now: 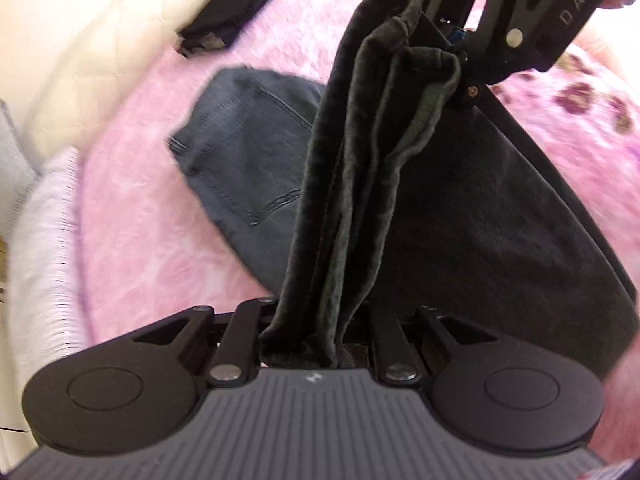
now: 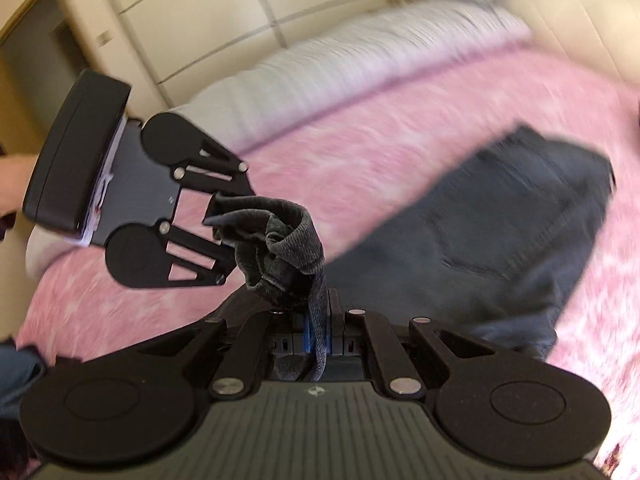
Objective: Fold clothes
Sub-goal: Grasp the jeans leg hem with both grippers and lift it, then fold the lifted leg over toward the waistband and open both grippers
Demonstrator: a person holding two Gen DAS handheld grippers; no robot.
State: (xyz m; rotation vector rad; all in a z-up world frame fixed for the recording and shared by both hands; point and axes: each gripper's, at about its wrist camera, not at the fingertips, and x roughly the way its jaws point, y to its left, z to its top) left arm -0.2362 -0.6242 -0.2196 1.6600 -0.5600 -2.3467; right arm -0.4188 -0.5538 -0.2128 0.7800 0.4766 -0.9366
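Pink fluffy bedspread (image 1: 132,216) covers a bed, with a pale quilted headboard (image 2: 224,12) behind. Both claws are clamped on one dark grey knitted garment (image 1: 356,184), bunched into a long rope of folds and held up off the bed.

From the left wrist view, the left gripper (image 1: 308,344) pinches one end between closed jaws. The garment's long axis runs straight away from it to the right gripper (image 1: 452,60), closed on the far end.

From the right wrist view, the right gripper (image 2: 316,332) nips a thin edge, and the left gripper (image 2: 224,236) holds the crumpled other end just ahead.

Below lie folded blue denim jeans (image 1: 248,160) and another black garment (image 1: 500,216). A dark cloth (image 1: 224,12) lies farther off.
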